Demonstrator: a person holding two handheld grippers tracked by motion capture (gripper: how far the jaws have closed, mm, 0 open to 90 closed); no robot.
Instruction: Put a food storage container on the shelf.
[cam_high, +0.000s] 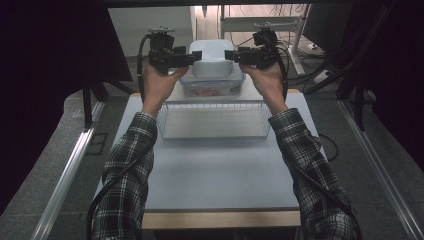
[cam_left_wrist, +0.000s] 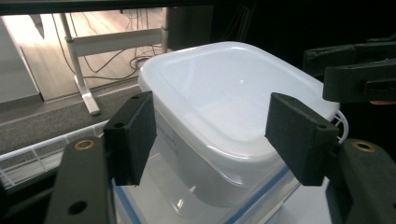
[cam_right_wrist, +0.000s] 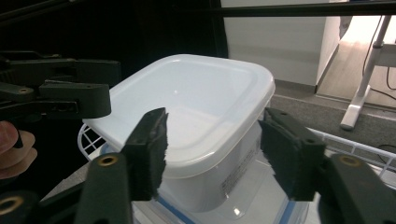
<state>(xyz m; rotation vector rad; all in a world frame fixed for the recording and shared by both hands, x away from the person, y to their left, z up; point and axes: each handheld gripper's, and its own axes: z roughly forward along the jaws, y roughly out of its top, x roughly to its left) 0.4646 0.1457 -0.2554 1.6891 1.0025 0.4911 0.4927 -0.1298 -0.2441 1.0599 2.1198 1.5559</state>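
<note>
A white lidded plastic tub (cam_high: 212, 60) sits on top of a larger clear box with a blue-edged lid (cam_high: 212, 86) at the far end of the table. My left gripper (cam_high: 196, 56) is level with the tub's left side, jaws apart and nothing gripped. My right gripper (cam_high: 230, 55) mirrors it at the tub's right side, also open. In the left gripper view the tub (cam_left_wrist: 233, 93) lies just beyond my gripper (cam_left_wrist: 215, 135). In the right gripper view the tub (cam_right_wrist: 201, 98) sits ahead of my gripper (cam_right_wrist: 215, 149), with the left gripper (cam_right_wrist: 60, 93) beyond it.
A white wire basket (cam_high: 213, 120) stands on the grey table (cam_high: 215, 170) just in front of the stacked boxes. Something orange-red (cam_high: 207, 92) shows inside the clear box. Dark curtains and metal rails flank the table; desk legs and cables lie behind.
</note>
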